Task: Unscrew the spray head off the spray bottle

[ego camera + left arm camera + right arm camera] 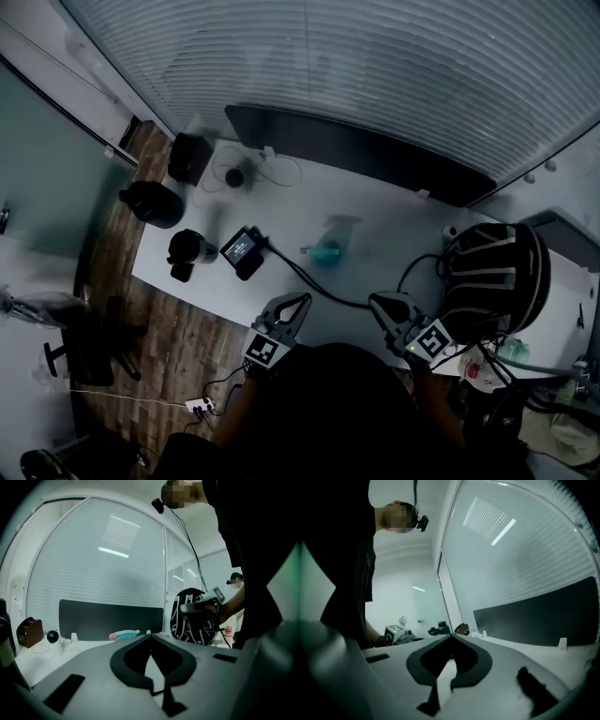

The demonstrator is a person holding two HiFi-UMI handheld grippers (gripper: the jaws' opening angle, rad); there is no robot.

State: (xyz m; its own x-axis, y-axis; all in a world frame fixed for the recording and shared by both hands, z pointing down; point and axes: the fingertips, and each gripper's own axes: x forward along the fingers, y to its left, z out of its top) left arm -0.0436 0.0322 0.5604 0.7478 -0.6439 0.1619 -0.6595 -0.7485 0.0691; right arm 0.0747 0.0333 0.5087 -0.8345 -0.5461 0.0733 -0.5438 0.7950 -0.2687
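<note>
On the white desk (pixel 394 225), the teal plastic spray bottle (pixel 326 251) lay sideways, likely to roll if nudged by the closed, empty left gripper (pixel 304 300) or right gripper (pixel 375 302).

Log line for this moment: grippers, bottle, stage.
left gripper: shut, empty | right gripper: shut, empty | spray bottle: lying on table, untouched | stage: not yet gripped

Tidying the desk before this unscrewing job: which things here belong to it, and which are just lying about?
For the job: spray bottle, lying down; left tool and right tool, both shut, empty.
Lying about: helmet, lit-screen device, black mug, small camera.
</note>
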